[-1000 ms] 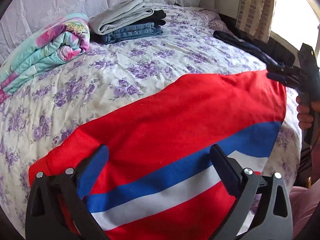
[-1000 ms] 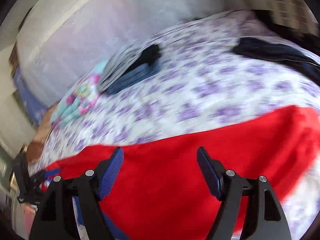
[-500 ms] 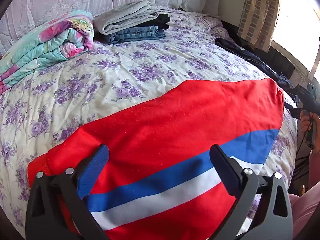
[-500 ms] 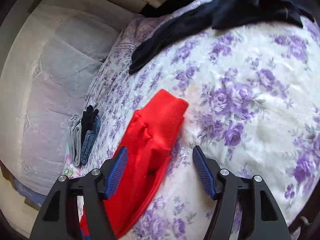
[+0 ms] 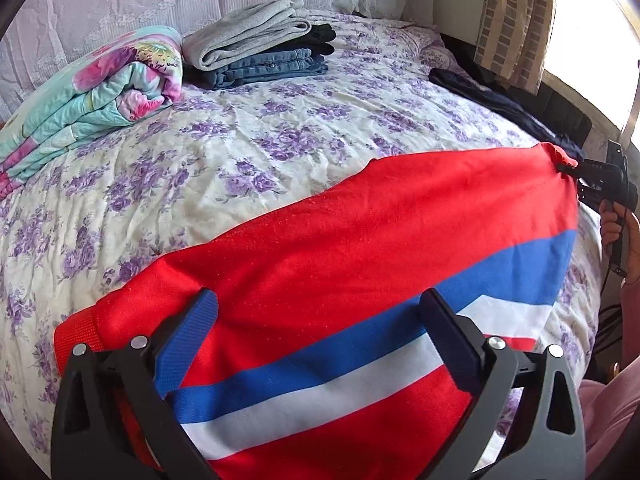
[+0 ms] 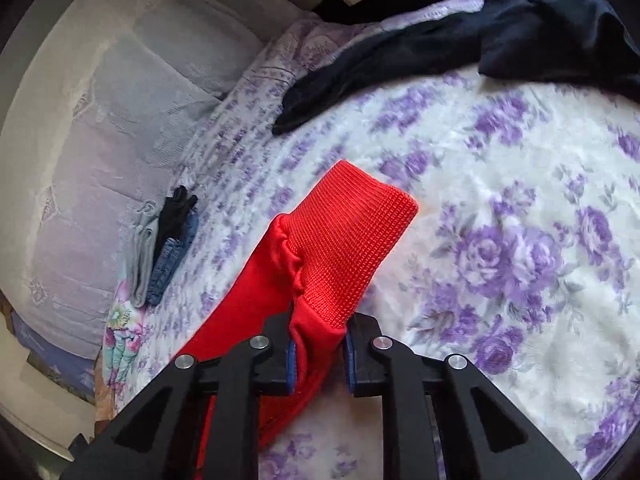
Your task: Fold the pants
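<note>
Red pants with a blue and a white stripe lie spread flat across the flowered bed. My left gripper hovers open just over their near left end, by a ribbed red band, with the cloth below its fingers. At the far right end my right gripper is closing its jaws on the ribbed red cuff, which bunches between the blue pads. The left wrist view also shows that right gripper at the pants' right corner, held by a hand.
A stack of folded clothes and a rolled flowered blanket sit near the pillows. A dark garment lies along the bed's far right side under the curtain. The bed's edge drops off just beyond the right gripper.
My right gripper swung to the pants' right end, rolled, came down over the red cuff and closed its wide jaws onto it. The left gripper stayed where it was, open.
</note>
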Demonstrator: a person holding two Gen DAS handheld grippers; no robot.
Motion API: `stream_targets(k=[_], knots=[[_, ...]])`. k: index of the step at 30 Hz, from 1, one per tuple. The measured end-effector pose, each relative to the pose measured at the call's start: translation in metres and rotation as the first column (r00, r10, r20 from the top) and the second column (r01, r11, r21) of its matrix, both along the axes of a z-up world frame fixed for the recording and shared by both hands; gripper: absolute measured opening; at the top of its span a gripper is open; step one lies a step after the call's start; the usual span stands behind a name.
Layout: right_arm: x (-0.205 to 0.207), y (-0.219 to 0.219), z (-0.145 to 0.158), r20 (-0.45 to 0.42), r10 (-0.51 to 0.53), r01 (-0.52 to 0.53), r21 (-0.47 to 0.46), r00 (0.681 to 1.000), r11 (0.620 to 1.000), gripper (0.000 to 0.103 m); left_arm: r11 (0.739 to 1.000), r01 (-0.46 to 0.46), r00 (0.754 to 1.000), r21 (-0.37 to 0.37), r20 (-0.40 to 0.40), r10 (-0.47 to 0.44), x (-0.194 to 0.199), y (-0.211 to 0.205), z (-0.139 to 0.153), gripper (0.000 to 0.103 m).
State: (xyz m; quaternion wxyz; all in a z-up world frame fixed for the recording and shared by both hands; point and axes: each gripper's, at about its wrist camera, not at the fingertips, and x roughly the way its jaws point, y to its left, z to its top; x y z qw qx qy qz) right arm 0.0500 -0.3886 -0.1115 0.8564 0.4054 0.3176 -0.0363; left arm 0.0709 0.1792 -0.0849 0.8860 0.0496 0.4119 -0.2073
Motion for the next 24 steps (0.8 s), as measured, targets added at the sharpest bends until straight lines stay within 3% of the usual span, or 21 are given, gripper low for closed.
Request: stream_targets(k=[3, 5, 9, 11, 13, 14, 15, 16, 17, 19, 23, 24], knots=[[-0.001, 0.0, -0.002, 0.0, 0.006, -0.006, 0.005, 1.0, 1.0, 0.026, 1.0, -0.001, 1.0, 0.024, 0.003, 0.001, -0.001, -0.003, -0.001, 0.098], [-0.012, 0.0, 0.008, -0.012, -0.018, 0.018, -0.01, 1.0, 1.0, 0.051, 1.0, -0.005, 1.0, 0.007, 0.001, 0.005, 0.0, 0.0, 0.0, 0.098], [-0.051, 0.006, 0.044, 0.008, -0.109, 0.109, -0.117, 0.994, 0.987, 0.057, 1.0, -0.005, 1.0, -0.019, -0.001, 0.005, -0.001, 0.002, 0.001, 0.098], [-0.06, 0.024, 0.071, 0.09, -0.043, 0.057, -0.163, 0.995, 0.985, 0.057, 1.0, -0.006, 1.0, -0.024, -0.001, 0.006, -0.001, 0.003, 0.001, 0.098], [-0.041, 0.062, 0.101, 0.142, 0.163, -0.129, -0.219, 0.976, 0.967, 0.057, 1.0, -0.006, 1.0, -0.022, -0.005, 0.006, -0.001, 0.002, 0.001, 0.098], [-0.028, 0.082, 0.11, 0.164, 0.274, -0.235, -0.222, 0.948, 0.946, 0.057, 1.0, -0.006, 1.0, -0.02, -0.003, 0.006, -0.002, 0.002, 0.001, 0.098], [-0.009, 0.11, 0.119, 0.194, 0.428, -0.388, -0.215, 0.883, 0.896, 0.057, 1.0, -0.006, 1.0, -0.02, -0.003, 0.006, -0.002, 0.002, 0.001, 0.098], [0.012, 0.141, 0.125, 0.205, 0.563, -0.526, -0.211, 0.8, 0.824, 0.058, 1.0, -0.007, 1.0, -0.022, -0.003, 0.007, -0.002, 0.002, 0.001, 0.098], [0.028, 0.164, 0.128, 0.194, 0.639, -0.603, -0.215, 0.745, 0.768, 0.058, 1.0, -0.006, 1.0, -0.024, -0.004, 0.006, -0.002, 0.001, 0.001, 0.098], [0.069, 0.23, 0.131, 0.118, 0.799, -0.757, -0.264, 0.59, 0.598, 0.058, 0.999, -0.005, 1.0, -0.036, -0.004, 0.005, -0.002, 0.002, 0.002, 0.098], [0.13, 0.322, 0.114, -0.086, 0.926, -0.879, -0.355, 0.369, 0.317, 0.059, 0.999, -0.003, 1.0, -0.049, -0.006, 0.002, -0.003, 0.004, 0.003, 0.098], [0.142, 0.337, 0.105, -0.14, 0.932, -0.896, -0.353, 0.334, 0.269, 0.059, 0.999, 0.0, 1.0, -0.049, -0.006, 0.0, -0.003, 0.004, 0.003, 0.098]])
